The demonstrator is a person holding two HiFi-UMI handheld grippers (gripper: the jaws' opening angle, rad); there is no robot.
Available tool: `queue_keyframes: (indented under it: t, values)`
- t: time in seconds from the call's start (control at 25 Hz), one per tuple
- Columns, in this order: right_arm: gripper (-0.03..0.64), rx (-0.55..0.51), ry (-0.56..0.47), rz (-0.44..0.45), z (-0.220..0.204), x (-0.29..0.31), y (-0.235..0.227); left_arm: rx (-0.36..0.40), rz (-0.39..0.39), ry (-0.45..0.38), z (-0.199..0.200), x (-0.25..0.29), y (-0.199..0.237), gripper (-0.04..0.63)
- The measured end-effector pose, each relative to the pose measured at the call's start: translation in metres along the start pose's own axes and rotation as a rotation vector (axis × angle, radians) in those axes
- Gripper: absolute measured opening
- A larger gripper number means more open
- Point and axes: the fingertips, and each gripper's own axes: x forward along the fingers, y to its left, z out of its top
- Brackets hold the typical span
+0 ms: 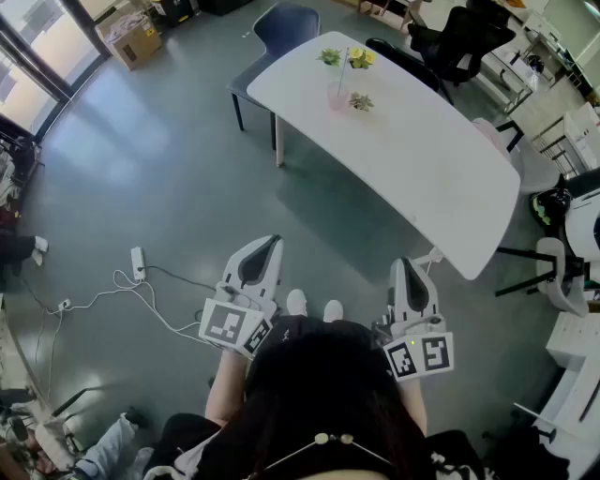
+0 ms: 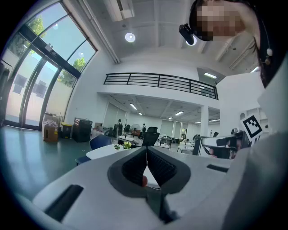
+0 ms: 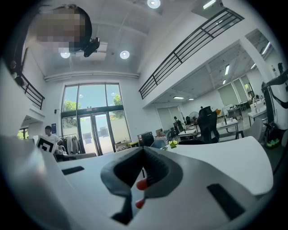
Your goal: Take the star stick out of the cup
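A clear pink cup [image 1: 336,97] stands at the far end of the white table [image 1: 441,178], with a thin stick [image 1: 343,67] rising out of it; its star end is too small to make out. Both grippers hang close to the person's body, well short of the table. The left gripper [image 1: 273,241] [image 2: 146,150] has its jaws pressed together with nothing between them. The right gripper [image 1: 406,263] [image 3: 143,150] is shut and empty too. The table's far end [image 2: 105,152] shows small beyond the left jaws, and the tabletop [image 3: 225,157] spreads right of the right jaws.
Small potted plants [image 1: 329,56] and a yellow flower [image 1: 361,58] stand around the cup. A blue chair [image 1: 286,23] and a black office chair [image 1: 459,42] sit at the table's far side. A power strip with cable [image 1: 138,263] lies on the floor at left. White chairs [image 1: 562,272] stand at right.
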Motion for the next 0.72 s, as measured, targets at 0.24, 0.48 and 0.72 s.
queue_keyframes:
  t: [0.24, 0.48, 0.72]
  values:
    - [0.003, 0.001, 0.001, -0.005, -0.003, -0.001, 0.003, -0.003, -0.005, 0.0, -0.001, -0.001, 0.002, 0.008]
    - [0.003, 0.02, 0.002, -0.02, -0.005, -0.003, 0.004, -0.008, -0.007, -0.002, -0.001, -0.004, 0.004, 0.008]
    - [0.003, 0.069, 0.02, -0.001, -0.01, 0.005, 0.01, -0.017, 0.006, -0.003, 0.0, -0.012, 0.016, 0.008]
